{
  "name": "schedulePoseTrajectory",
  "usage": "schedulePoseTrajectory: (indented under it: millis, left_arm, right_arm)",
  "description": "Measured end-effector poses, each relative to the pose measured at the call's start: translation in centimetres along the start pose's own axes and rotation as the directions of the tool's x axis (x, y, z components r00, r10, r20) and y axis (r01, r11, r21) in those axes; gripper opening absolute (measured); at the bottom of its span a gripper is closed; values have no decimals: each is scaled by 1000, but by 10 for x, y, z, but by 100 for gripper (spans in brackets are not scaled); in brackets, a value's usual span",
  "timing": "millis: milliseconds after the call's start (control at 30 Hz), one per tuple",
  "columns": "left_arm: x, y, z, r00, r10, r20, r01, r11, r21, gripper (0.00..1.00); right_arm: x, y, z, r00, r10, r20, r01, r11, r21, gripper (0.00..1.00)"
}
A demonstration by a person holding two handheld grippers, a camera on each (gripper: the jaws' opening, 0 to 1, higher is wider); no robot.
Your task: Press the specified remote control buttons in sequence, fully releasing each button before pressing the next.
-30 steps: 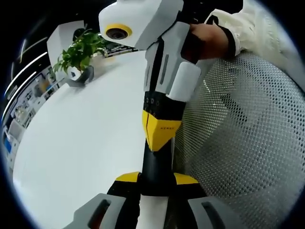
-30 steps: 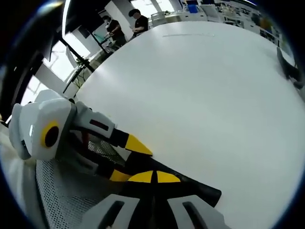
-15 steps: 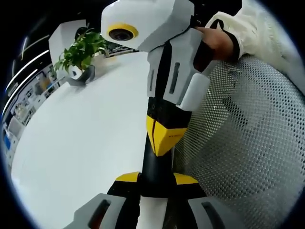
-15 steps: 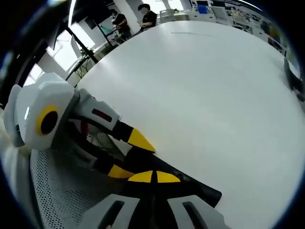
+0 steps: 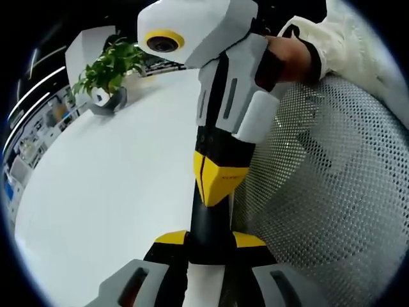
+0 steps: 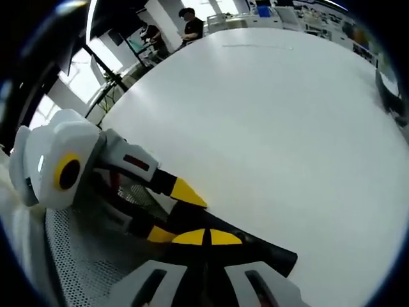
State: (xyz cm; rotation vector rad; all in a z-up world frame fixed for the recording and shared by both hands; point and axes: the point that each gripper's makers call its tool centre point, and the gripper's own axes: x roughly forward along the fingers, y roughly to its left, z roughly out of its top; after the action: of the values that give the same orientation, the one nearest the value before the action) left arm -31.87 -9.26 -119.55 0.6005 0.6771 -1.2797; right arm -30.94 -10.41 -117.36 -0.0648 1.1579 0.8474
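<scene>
Remote (image 5: pixel 208 220) is off the table (image 5: pixel 115 179), held in the air just past the table's near edge, w/ a mesh chair (image 5: pixel 332 192) under and beside it. Left gripper (image 5: pixel 209 238) has it clamped between both yellow pads, one on each long side, prob. so the button face stays up and clear for the other tool. In the right gripper view the black body runs out past the jaws toward the table edge.

Right gripper (image 5: pixel 214 182) comes at it from above, jaws closed together into one yellow wedge, nothing held between them. Closed like that the tip works as a single blunt finger, which fits pressing buttons rather than grabbing. Tip sits right at the remote's top face; can't tell if it's actually pushing a button down or only touching, and no buttons are readable at this angle. A hand (image 5: pixel 291 54) in a pale sleeve grips that tool's handle.

My guess: mid-press or about to press; how far along the sequence is, can't say.

Elsewhere: potted plant (image 5: pixel 108 70) near the table's far edge, well apart from the action; two people (image 6: pixel 188 22) stand beyond the far edge in the right gripper view.
</scene>
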Motion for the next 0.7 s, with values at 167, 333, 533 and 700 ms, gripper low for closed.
schedulePoseTrajectory:
  millis: [167,333,533,700]
  left_arm:
    - [0,-1,1,1000,8,-23,-8,1000,12,24]
    - [-1,-1,1,999,11,-37,-10,1000,16,24]
    - [0,-1,0,999,7,-49,-7,1000,17,24]
    - [0,0,1,997,-1,-76,2,1000,16,24]
  right_arm:
    - [-23,-9,18,992,-39,124,33,998,53,0]
    - [-62,-11,41,949,-60,311,44,997,57,3]
    - [-111,-40,47,864,-204,461,178,979,100,19]
    - [-130,-54,49,792,-243,561,205,970,130,49]
